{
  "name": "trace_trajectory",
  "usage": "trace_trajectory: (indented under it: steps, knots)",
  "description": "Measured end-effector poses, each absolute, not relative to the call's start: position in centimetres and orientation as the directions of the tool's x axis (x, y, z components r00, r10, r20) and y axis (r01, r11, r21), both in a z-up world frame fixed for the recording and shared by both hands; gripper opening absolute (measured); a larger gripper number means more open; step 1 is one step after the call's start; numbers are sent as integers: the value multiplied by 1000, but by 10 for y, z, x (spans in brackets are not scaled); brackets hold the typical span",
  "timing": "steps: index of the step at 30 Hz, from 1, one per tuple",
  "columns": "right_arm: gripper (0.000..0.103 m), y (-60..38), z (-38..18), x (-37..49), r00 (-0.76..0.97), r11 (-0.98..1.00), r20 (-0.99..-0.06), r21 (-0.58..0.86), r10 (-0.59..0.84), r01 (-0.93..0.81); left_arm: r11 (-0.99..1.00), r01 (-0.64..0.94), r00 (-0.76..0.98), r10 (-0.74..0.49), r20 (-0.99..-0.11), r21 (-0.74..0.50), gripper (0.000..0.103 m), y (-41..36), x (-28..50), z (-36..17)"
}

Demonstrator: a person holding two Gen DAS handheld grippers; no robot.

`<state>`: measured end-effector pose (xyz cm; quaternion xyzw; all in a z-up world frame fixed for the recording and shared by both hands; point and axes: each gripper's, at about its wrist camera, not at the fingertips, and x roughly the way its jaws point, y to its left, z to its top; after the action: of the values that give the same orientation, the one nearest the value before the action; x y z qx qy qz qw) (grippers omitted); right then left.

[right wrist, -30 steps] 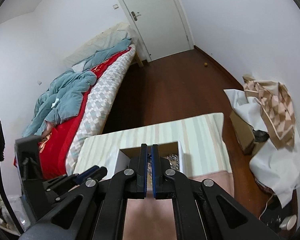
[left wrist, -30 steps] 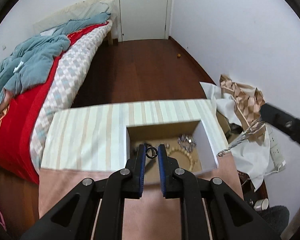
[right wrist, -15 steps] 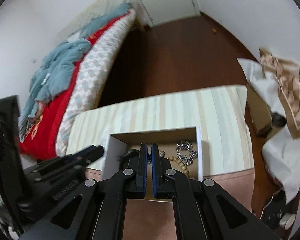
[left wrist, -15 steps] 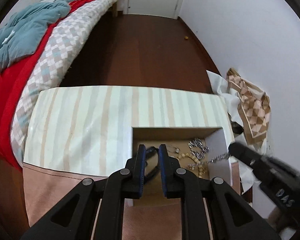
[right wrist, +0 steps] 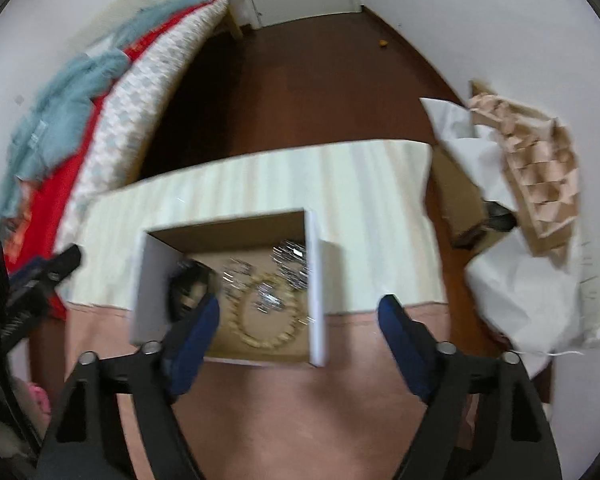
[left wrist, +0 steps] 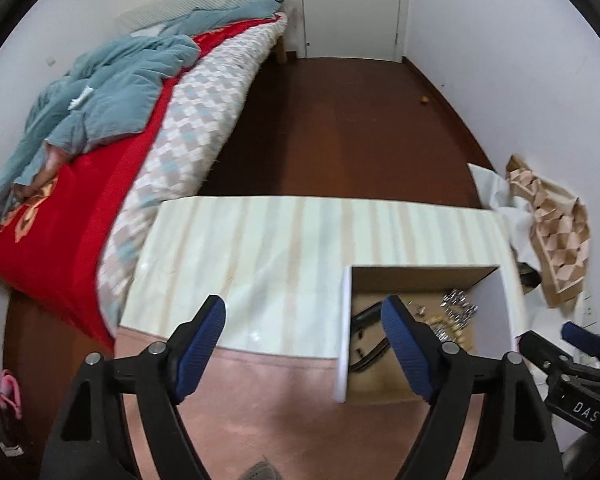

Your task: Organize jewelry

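An open white cardboard box (right wrist: 315, 280) sits on the table. It holds a beige bead necklace (right wrist: 266, 320), silver chains (right wrist: 290, 262) and a black strap-like piece (right wrist: 188, 280). The box also shows in the left wrist view (left wrist: 344, 332), with the black piece (left wrist: 366, 314) and silver chains (left wrist: 458, 306) inside. My left gripper (left wrist: 304, 344) is open and empty, straddling the box's left wall. My right gripper (right wrist: 296, 328) is open and empty, above the box's near side. The right gripper also appears at the left view's right edge (left wrist: 572, 354).
The table carries a striped cloth (left wrist: 260, 264) at the far half and a pink cloth (right wrist: 284, 408) near me. A bed (left wrist: 112, 128) with a red and teal blanket lies left. White sheets and a beige folded carton (right wrist: 536, 184) lie right.
Both grippers have opened wide; the left let go of the black ring piece and the right let go of its silver chain, both now in the box. The left has shifted left of the box.
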<state>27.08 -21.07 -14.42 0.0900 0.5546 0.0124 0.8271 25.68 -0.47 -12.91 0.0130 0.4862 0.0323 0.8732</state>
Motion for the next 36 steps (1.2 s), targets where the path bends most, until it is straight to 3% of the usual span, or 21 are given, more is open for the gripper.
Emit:
trace_trajectory:
  steps: [1, 3, 14, 36]
  knots:
    - [87, -211, -147, 266, 375, 987, -922, 140, 100, 83, 997, -47, 519, 79, -851, 64, 88, -4, 252, -132]
    - [101, -211, -152, 261, 360, 989, -930, 116, 75, 92, 996, -46, 499, 85, -862, 72, 99, -4, 245, -138]
    - [102, -203, -132, 225, 396, 996, -918, 4, -31, 86, 997, -58, 492, 79, -867, 58, 99, -8, 203, -126]
    - [102, -195, 22, 78, 621, 997, -782, -20, -58, 69, 999, -52, 654, 37, -755, 4, 99, -5, 73, -1]
